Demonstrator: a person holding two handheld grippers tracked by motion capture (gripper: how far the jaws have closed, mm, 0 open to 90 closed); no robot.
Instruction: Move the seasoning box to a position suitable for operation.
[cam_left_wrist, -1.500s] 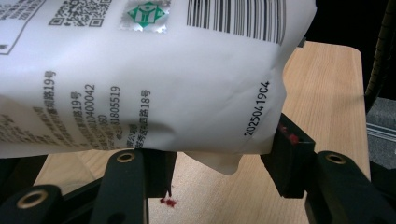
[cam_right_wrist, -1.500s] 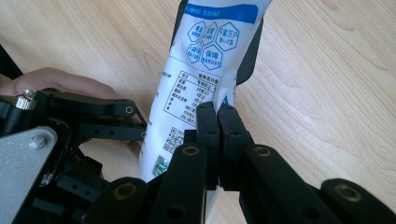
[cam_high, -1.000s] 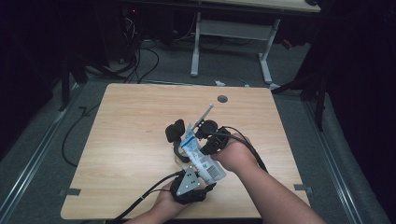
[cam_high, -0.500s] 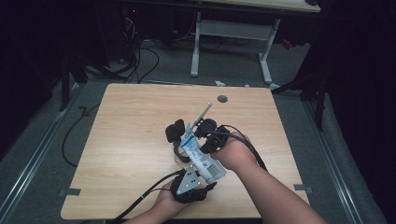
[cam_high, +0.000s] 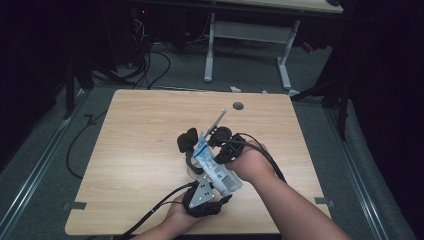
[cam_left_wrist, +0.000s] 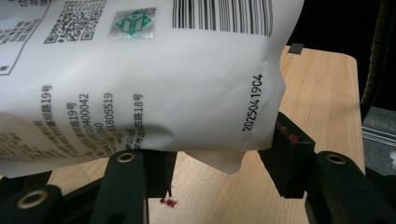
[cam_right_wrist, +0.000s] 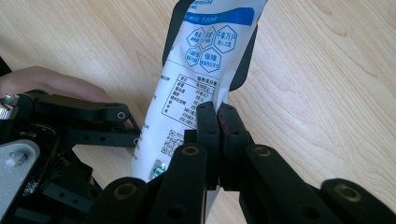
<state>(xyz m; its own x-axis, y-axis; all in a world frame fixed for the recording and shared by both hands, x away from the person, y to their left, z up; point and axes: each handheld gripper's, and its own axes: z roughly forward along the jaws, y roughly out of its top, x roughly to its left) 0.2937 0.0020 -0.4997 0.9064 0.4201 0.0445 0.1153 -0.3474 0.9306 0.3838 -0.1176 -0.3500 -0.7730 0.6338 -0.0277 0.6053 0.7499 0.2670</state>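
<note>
Both grippers are working on a white and blue printed pouch (cam_high: 214, 167) near the front edge of the wooden surface (cam_high: 135, 140), close to the person. The left gripper (cam_high: 200, 192) is sitting low at the near end of the pouch; in the left gripper view its jaws are standing apart on either side of the pouch's bottom corner (cam_left_wrist: 154, 79), the right-hand jaw touching the pouch's edge beside a printed date code, while the other jaw's contact is hidden under the pouch, so whether it is actually clamping cannot be told. The right gripper (cam_right_wrist: 217, 116) is pinching the pouch's side edge with its jaws pressed together, gripping just below the nutrition panel, and the right hand (cam_high: 247, 162) is wrapping around its handle. The pouch is being held lifted and tilted over the surface, its blue top end (cam_right_wrist: 219, 23) pointing away from the person. A black object (cam_high: 187, 140) is lying on the surface just behind the pouch, partly covered by it. A thin white stick (cam_high: 216, 120) is rising from the right gripper.
</note>
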